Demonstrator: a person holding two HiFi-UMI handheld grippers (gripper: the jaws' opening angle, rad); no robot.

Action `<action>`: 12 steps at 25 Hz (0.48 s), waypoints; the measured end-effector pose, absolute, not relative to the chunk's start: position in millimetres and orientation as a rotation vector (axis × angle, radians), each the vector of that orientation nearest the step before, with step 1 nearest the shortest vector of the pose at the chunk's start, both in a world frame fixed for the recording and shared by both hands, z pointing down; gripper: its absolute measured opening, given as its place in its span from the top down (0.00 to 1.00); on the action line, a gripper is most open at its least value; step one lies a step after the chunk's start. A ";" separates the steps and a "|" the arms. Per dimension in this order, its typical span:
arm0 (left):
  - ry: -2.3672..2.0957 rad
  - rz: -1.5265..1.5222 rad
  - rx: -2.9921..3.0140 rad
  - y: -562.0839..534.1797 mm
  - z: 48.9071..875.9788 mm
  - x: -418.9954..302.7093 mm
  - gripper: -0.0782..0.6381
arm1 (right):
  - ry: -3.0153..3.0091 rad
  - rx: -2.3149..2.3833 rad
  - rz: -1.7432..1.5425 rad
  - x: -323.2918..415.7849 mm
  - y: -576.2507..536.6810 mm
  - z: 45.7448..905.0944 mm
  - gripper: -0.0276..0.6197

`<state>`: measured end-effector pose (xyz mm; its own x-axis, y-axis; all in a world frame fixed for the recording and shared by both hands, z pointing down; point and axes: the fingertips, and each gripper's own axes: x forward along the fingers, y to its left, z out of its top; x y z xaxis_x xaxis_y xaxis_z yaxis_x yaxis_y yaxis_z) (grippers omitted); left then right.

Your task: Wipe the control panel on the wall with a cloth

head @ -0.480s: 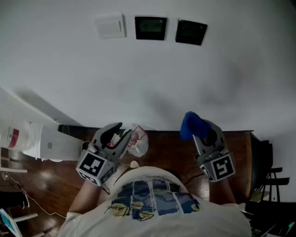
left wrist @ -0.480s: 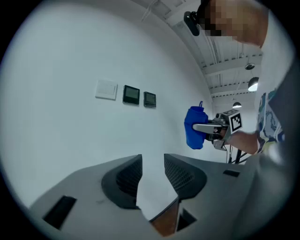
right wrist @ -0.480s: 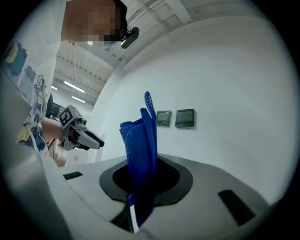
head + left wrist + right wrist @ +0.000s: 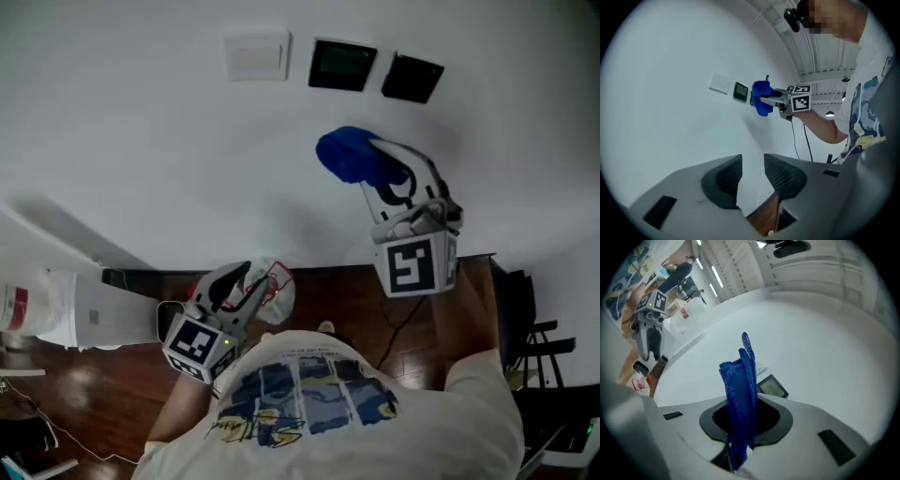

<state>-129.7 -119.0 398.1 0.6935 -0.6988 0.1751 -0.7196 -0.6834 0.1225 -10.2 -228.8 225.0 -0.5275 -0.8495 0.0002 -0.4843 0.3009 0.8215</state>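
Note:
On the white wall hang two dark control panels, with a white switch plate to their left. My right gripper is raised toward the wall, shut on a bunched blue cloth just below the panels and apart from them. In the right gripper view the blue cloth stands up between the jaws, with one panel right behind it. My left gripper hangs low by the person's body, open and empty. The left gripper view shows the cloth near the panel.
A wooden floor meets the wall's foot. A crumpled white and red bag lies by the left gripper. A white appliance stands at the left, and dark chair legs at the right.
My right gripper has risen with the blue cloth from waist height up toward the panels. The left gripper stays low in about the same place.

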 end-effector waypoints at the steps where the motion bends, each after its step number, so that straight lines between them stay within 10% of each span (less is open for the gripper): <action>1: -1.146 0.152 2.716 -118.4 398.0 -131.3 0.69 | -2.083 1.188 -1.177 -16.3 -236.5 212.5 0.83; 12: -1.089 0.159 2.699 -118.5 419.5 -146.2 0.69 | -1.604 1.226 -1.493 -46.0 -309.3 152.9 0.83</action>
<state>-146.2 -118.5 419.5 0.7187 -0.6706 0.1835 -0.6951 -0.6990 0.1680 -46.0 -309.3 152.9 -0.3763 -0.9146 -0.1482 -0.2134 -0.0700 0.9744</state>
